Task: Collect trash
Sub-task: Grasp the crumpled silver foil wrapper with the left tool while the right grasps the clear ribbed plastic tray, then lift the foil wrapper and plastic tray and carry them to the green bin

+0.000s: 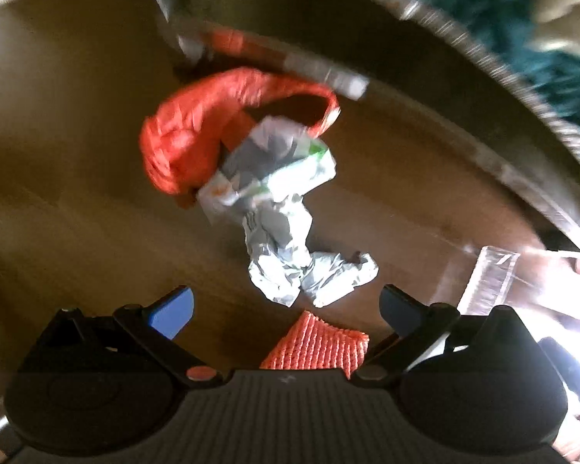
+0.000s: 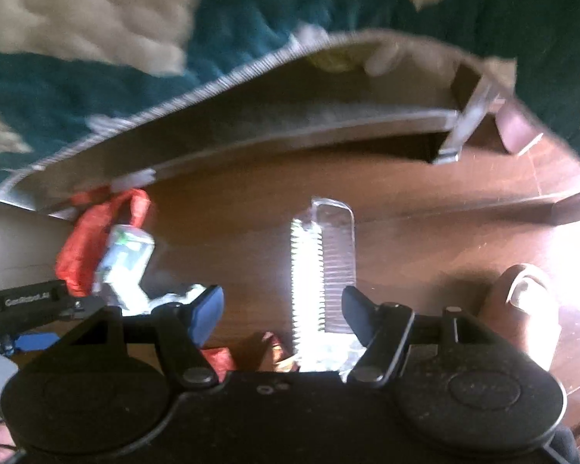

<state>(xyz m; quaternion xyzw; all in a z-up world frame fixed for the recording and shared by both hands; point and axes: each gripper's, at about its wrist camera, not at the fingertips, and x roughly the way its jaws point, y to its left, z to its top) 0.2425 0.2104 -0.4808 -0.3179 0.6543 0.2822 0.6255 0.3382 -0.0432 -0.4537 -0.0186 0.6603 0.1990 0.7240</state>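
Inside an open cardboard box [image 1: 77, 89] lie a crumpled red wrapper [image 1: 189, 135] and a crumpled silver-white wrapper [image 1: 286, 224]. My left gripper [image 1: 286, 309] is open just above them, with an orange net piece [image 1: 321, 344] below its jaws. A clear ribbed plastic tray [image 2: 324, 270] lies on the box floor; my right gripper [image 2: 282, 309] is open around its near end. The red wrapper [image 2: 92, 232] and the silver wrapper [image 2: 123, 263] show at the left in the right wrist view. The clear tray [image 1: 487, 282] shows at the right in the left wrist view.
The box walls [image 2: 212, 116] and flaps [image 2: 464, 123] rise around the trash. A teal and beige rug [image 2: 251, 7] lies outside the box. A bare toe [image 2: 526, 309] is at the right. Small red scraps [image 2: 220, 359] lie under the right gripper.
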